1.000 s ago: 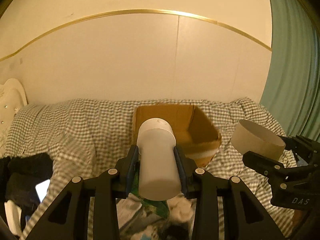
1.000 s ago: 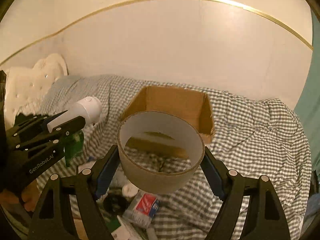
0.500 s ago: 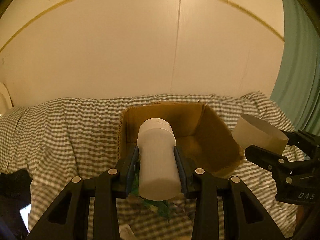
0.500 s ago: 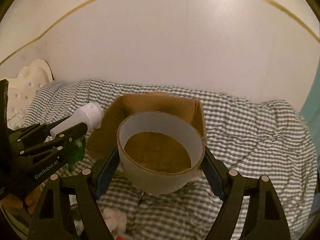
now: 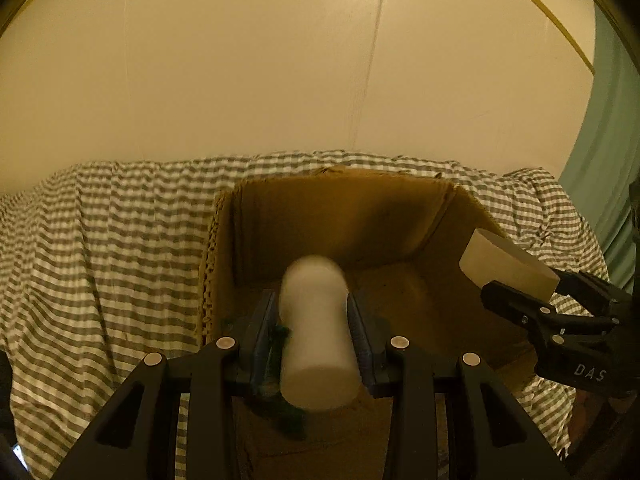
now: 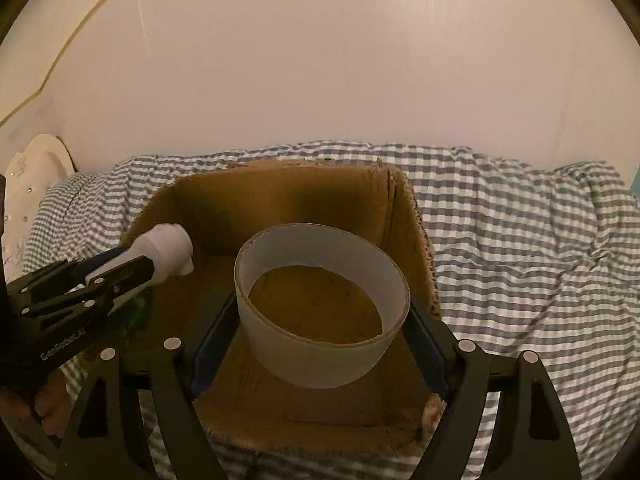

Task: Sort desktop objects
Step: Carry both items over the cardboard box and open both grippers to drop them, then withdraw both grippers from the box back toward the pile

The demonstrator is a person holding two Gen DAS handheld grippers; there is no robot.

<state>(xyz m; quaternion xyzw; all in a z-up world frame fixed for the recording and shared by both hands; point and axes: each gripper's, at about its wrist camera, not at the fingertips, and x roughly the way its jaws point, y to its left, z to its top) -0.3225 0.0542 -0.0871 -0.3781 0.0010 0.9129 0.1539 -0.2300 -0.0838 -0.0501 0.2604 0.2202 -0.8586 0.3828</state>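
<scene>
Left gripper [image 5: 313, 322] clamps a white bottle [image 5: 316, 332], right gripper [image 6: 323, 332] squeezes a cardboard ring [image 6: 320, 308], both over the cardboard box [image 6: 280, 200] at 12 o'clock.

The white bottle [image 5: 316, 328] is motion-blurred, and it hides a green object's shape.

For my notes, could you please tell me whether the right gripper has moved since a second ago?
Yes: the right gripper advanced toward the brown cardboard box, now over it.

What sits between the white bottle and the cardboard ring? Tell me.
Nothing solid: in the right wrist view only the bare floor of the cardboard box shows between the white bottle and the cardboard ring.
</scene>
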